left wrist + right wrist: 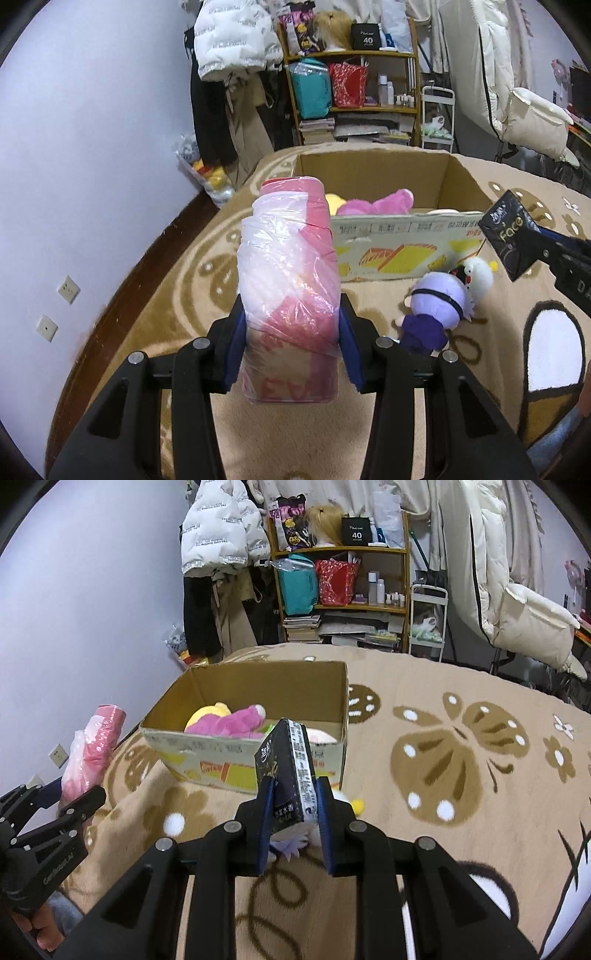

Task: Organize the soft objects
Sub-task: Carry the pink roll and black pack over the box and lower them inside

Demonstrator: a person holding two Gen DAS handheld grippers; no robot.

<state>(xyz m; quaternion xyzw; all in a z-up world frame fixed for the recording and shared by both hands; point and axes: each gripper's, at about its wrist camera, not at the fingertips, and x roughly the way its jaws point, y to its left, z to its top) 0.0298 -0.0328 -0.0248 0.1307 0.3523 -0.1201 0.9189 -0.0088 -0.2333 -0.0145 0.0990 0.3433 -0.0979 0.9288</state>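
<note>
My left gripper (pixel 291 325) is shut on a pink roll wrapped in clear plastic (pixel 290 273), held above the beige blanket; the roll also shows in the right wrist view (pixel 92 749). My right gripper (pixel 291 805) is shut on a black tissue pack (pixel 291 771), also seen in the left wrist view (pixel 511 236). An open cardboard box (pixel 243 764) (pixel 406 236) lies ahead, holding a pink plush (pixel 232 723) and a yellow plush (pixel 207 712). A purple doll (pixel 432 306) and a white plush (pixel 478 275) lie in front of the box.
The beige blanket with brown butterfly and flower patterns (pixel 443 760) covers the bed. A wooden shelf (pixel 343 572) with bags and bottles, hanging coats (pixel 218 539) and a white cart (pixel 428 620) stand behind. The lilac wall (pixel 74 147) is at the left.
</note>
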